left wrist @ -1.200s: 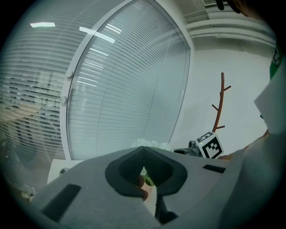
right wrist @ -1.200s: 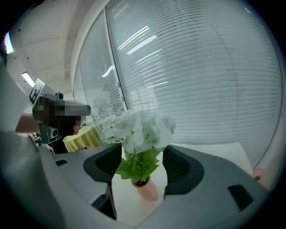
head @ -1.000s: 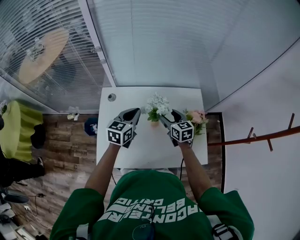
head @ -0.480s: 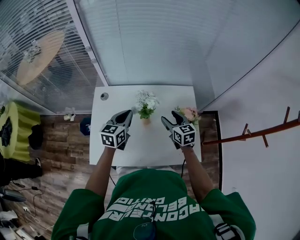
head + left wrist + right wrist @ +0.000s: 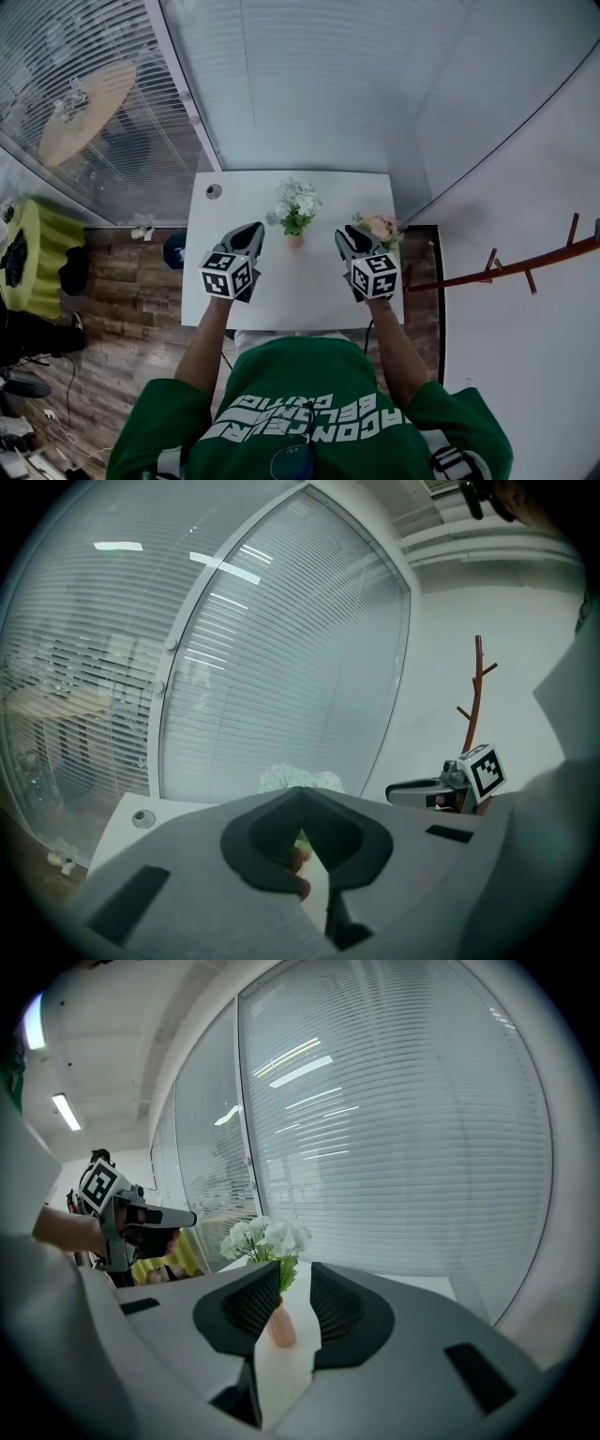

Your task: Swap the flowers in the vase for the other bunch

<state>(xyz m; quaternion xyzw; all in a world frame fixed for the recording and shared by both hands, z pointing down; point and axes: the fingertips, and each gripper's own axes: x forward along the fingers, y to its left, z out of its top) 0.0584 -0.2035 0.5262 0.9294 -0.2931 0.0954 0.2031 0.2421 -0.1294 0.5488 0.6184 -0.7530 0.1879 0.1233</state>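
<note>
Fits before or after swapping: white flowers [image 5: 295,202] in vase [image 5: 294,240], pink bunch [image 5: 380,228] on desk [image 5: 281,281], left gripper [image 5: 251,229] jaws closed empty, right gripper [image 5: 345,234] jaws just narrowed, apart, empty

Vase [image 5: 296,862] mostly behind left claw [image 5: 302,792]

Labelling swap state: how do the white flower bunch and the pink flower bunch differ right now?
White flower bunch stands upright in the small pink vase, mid-table; pink flower bunch lies loose at the white table's right edge. Both have green leaves; neither is gripped.
</note>
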